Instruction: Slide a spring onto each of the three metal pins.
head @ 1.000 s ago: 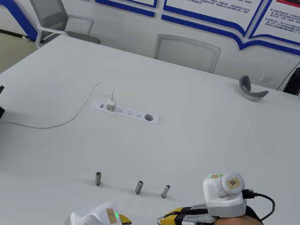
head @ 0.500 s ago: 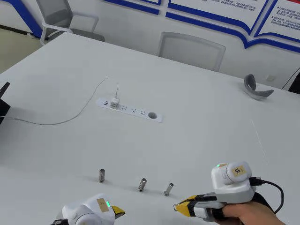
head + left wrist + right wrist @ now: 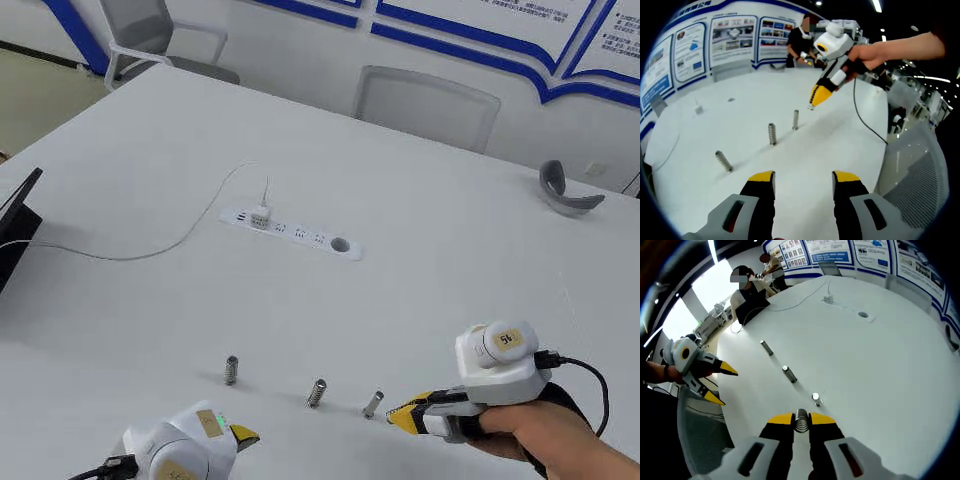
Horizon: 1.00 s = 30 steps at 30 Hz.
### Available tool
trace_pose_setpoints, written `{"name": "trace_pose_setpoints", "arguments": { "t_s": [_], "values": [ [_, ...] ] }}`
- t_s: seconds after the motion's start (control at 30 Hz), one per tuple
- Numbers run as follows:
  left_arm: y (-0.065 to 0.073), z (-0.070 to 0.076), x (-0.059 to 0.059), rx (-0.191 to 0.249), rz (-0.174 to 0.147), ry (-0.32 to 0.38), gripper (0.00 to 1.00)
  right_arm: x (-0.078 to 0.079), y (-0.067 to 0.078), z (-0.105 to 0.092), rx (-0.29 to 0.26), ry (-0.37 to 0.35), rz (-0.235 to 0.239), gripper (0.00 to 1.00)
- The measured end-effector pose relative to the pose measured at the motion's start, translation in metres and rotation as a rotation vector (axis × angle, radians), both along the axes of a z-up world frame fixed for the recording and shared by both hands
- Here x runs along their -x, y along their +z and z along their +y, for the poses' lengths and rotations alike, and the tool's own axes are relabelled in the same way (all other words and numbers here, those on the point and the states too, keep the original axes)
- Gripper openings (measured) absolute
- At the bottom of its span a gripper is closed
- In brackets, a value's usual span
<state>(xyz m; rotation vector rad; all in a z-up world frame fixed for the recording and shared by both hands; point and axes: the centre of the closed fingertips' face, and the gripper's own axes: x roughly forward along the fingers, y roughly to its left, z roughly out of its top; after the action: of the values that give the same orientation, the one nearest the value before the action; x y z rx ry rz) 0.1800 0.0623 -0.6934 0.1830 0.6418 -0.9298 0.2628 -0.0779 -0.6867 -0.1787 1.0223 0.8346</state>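
Note:
Three metal pins stand in a row on the white table. Springs sit on the left pin [image 3: 231,369] [image 3: 766,347] and the middle pin [image 3: 317,392] [image 3: 788,373]. The right pin [image 3: 373,404] [image 3: 795,120] [image 3: 816,399] is bare. My right gripper [image 3: 398,416] [image 3: 800,419] is shut on a small steel spring [image 3: 800,421], its tip just right of the bare pin and close to it. My left gripper [image 3: 240,437] [image 3: 803,177] is open and holds nothing, low at the near edge in front of the left pin.
A white power strip [image 3: 290,232] with a plug and a thin cable lies mid-table. A grey curved object [image 3: 565,192] rests at the far right, a dark device [image 3: 15,235] at the left edge. Chairs stand beyond the table, and people sit further off.
My right gripper has carried the spring forward, from below the row to right beside the bare pin. The left gripper stays low and open. The head camera has shifted.

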Motion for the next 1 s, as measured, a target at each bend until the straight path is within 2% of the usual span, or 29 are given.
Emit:
{"name": "trace_pose_setpoints", "arguments": {
  "t_s": [0.53, 1.0],
  "values": [
    [0.003, 0.017, -0.012, 0.016, 0.009, 0.062, 0.58, -0.021, -0.002, -0.002, 0.067, 0.054, -0.021, 0.12],
    [0.003, 0.025, -0.014, 0.025, 0.020, 0.083, 0.63, -0.028, -0.010, 0.005, 0.089, 0.092, -0.011, 0.12]
  ]
}}
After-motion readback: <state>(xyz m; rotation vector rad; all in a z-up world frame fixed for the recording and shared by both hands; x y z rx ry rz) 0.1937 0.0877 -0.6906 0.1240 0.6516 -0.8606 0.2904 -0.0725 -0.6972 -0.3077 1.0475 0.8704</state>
